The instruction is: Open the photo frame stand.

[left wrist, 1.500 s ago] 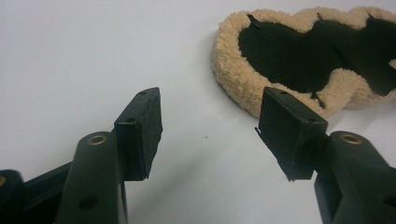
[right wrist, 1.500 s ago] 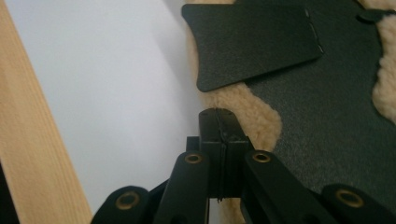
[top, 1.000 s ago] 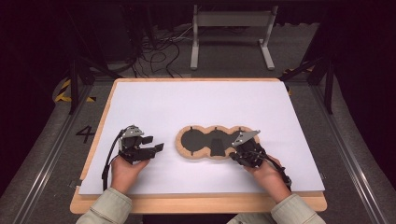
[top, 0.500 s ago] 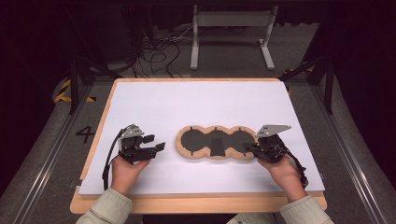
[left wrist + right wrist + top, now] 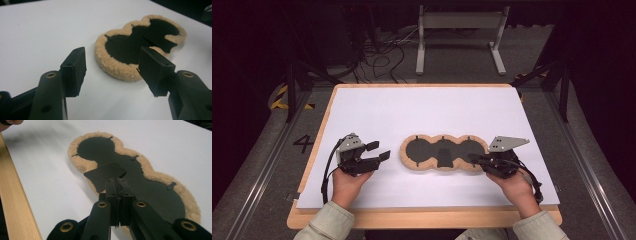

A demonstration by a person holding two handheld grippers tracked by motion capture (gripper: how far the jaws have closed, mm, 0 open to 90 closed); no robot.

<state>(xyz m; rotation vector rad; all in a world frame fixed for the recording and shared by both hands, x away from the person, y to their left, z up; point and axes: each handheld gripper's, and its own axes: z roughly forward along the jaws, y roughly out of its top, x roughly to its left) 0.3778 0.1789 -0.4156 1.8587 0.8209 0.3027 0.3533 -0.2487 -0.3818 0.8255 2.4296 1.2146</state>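
Observation:
A three-lobed pad [image 5: 422, 149] with a tan fleece rim and a black middle lies flat on the white sheet [image 5: 412, 107]. A small black flap [image 5: 105, 173] sticks up from its centre lobe. My left gripper [image 5: 380, 150] rests left of the pad, jaws open and nothing between them; in the left gripper view it [image 5: 111, 70] points at the pad's [image 5: 130, 45] near lobe. My right gripper [image 5: 473, 159] is shut at the pad's right end. In the right gripper view its closed jaws [image 5: 116, 182] hover over the black middle [image 5: 150, 192], just short of the flap.
The sheet covers a wooden table [image 5: 422, 217] whose bare front edge runs below my hands. Beyond the table stand a metal frame [image 5: 459, 20] and loose cables [image 5: 382, 50] on the dark floor. A painted 4 [image 5: 303, 143] marks the floor at left.
My right gripper has pulled back to the right and lifted, from over the pad's right lobe to its right end. The left gripper has stayed put.

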